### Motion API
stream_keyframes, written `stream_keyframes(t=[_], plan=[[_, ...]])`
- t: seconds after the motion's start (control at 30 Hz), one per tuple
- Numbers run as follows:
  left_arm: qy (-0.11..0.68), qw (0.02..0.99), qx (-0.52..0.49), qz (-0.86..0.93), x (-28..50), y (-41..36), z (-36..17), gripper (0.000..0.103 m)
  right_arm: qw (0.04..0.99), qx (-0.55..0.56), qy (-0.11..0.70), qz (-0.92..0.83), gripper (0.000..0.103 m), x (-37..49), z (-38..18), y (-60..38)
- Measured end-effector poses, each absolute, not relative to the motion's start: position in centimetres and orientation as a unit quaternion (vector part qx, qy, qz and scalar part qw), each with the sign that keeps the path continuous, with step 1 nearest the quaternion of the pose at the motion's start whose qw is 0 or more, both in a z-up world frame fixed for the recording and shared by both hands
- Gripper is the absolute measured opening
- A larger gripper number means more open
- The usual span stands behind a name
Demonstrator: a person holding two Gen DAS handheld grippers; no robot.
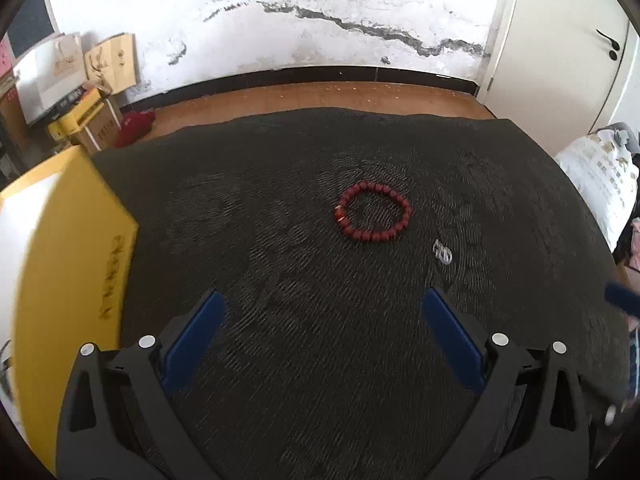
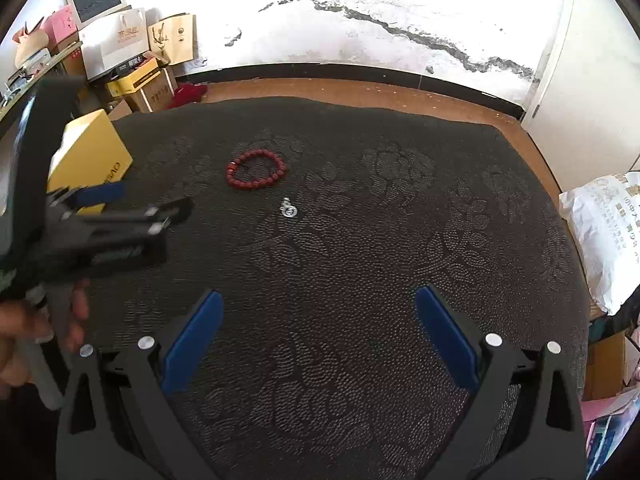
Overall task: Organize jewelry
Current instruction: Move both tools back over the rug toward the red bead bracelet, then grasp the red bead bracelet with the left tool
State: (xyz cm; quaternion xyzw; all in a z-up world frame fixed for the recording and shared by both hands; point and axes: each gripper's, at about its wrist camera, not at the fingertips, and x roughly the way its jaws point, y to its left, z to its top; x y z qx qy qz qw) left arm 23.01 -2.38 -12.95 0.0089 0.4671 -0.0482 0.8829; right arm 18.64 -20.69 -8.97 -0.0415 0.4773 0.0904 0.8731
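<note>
On the dark textured cloth (image 1: 280, 320), far of both wide-open, empty grippers — left gripper (image 1: 324, 300), right gripper (image 2: 320, 298) — red bead bracelet (image 1: 374, 212), likely light, floppy and apt to roll, best pinched across one beaded side; just right and nearer, small silver piece (image 1: 442, 252), probably slippery.

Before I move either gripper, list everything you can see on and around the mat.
Beaded bracelet: one, dark red, lying flat near the middle of the mat.
Small metal piece: one, silvery, beside the bracelet, apart from it; too small to tell what kind of jewelry it is.
Mat: one, black with embossed floral pattern, on the wooden floor.
Box: one, yellow, at the mat's left edge.
Boxes and paper bags: several, yellow, white, tan, stacked by the far wall.
Printed bag: one, white, off the mat's right edge.
Left gripper: blue fingers, open, empty.
Right gripper: blue fingers, open, empty.
Hand: one, holding the left gripper's handle.
</note>
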Motion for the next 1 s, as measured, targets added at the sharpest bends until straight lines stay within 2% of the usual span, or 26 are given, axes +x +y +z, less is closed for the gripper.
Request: stream_keyframes(t=[0.33,0.8,0.9,1.0], plan=[[0.473,0.879,0.005,-0.053,29.8,-4.9,-15.7,0.097,0.867,-0.044,0.487,0.098,0.094,18.9,-10.5,-21.2],[0.462,0.885,0.036,-0.038,31.6,-7.7,-18.1,0.097,0.866,-0.039,0.49,0.095,0.094,19.1,-10.8,-22.0],[0.461,0.886,0.036,-0.038,31.4,-7.7,-18.0,0.094,0.867,-0.036,0.488,0.096,0.094,19.2,-10.7,-22.2],[0.459,0.887,0.037,-0.039,30.9,-8.0,-17.8,0.085,0.866,-0.033,0.49,0.096,0.094,19.2,-10.6,-22.3]])
